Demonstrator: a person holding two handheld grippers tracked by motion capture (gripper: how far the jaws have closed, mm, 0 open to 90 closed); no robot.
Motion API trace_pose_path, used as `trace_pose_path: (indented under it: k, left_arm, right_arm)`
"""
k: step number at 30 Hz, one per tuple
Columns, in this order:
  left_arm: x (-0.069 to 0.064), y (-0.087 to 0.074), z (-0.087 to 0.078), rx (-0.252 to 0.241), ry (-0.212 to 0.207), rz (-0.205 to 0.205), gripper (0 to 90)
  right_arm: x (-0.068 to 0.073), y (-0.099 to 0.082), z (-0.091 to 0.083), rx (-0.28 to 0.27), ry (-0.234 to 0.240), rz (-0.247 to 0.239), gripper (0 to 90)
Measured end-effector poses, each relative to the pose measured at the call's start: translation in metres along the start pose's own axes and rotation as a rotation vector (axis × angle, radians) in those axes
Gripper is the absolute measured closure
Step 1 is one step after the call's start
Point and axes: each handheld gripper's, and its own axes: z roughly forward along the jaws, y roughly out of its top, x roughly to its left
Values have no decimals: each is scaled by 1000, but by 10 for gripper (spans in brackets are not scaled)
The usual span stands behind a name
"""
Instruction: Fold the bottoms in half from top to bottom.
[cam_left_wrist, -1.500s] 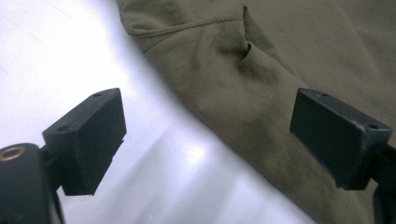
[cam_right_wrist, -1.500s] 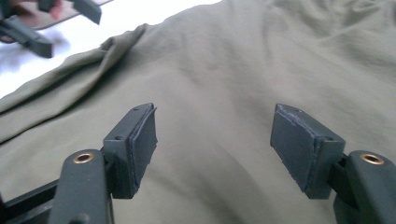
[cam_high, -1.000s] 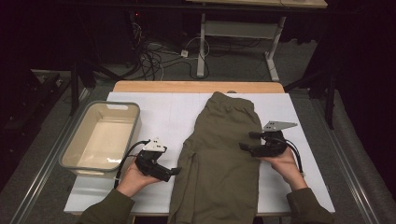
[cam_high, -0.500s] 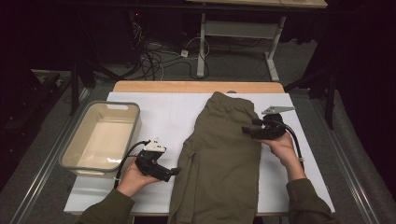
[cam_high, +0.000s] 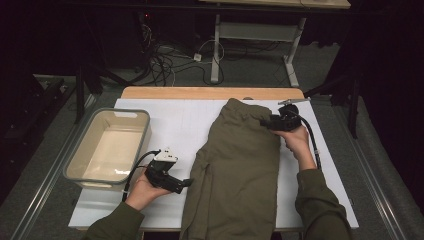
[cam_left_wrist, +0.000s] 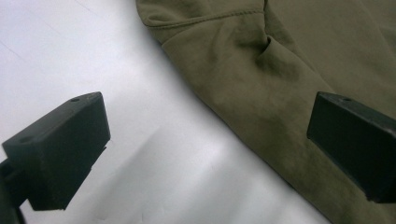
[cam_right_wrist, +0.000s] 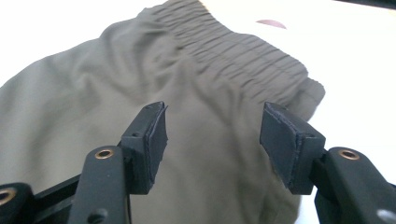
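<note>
1. The olive trousers (cam_high: 235, 170) lie flat on the white table cover (cam_high: 175, 125), beside the tub (cam_high: 107, 150).
2. Right gripper (cam_right_wrist: 212, 140): jaws, just closing, half spread over the cloth below the elastic waistband (cam_right_wrist: 238, 51); probably pinch that edge squarely.
3. Left gripper (cam_left_wrist: 205, 144): jaws wide, empty, at the trousers' left edge; take cloth there.

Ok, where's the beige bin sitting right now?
In the high view the beige bin sits at the table's left side, on the white sheet, just beyond the left gripper and left of the olive trousers.

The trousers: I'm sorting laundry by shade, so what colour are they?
Plain olive green trousers, no pattern; clearest in the right gripper view.
</note>
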Motion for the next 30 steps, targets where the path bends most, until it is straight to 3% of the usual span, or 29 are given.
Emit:
trace_pose_path:
  k: [4,6,12,19,24,30]
  left_arm:
    - [0,0,-1,-6,-1,-1,0]
    - [0,0,-1,-7,-3,-2,0]
    - [0,0,-1,-6,-8,-3,0]
    - [0,0,-1,-4,-8,-2,0]
    - [1,-1,-1,-5,-7,-2,0]
    - [1,0,-1,-9,-4,-3,0]
  right_arm:
    - [-12,5,9,6,-6,59,423]
    - [-16,7,15,25,-32,61,426]
    - [-32,9,29,47,-69,129,422]
    - [-41,4,40,98,-77,182,426]
    - [-41,1,42,99,-74,183,512]
    - [-39,-1,43,90,-59,182,696]
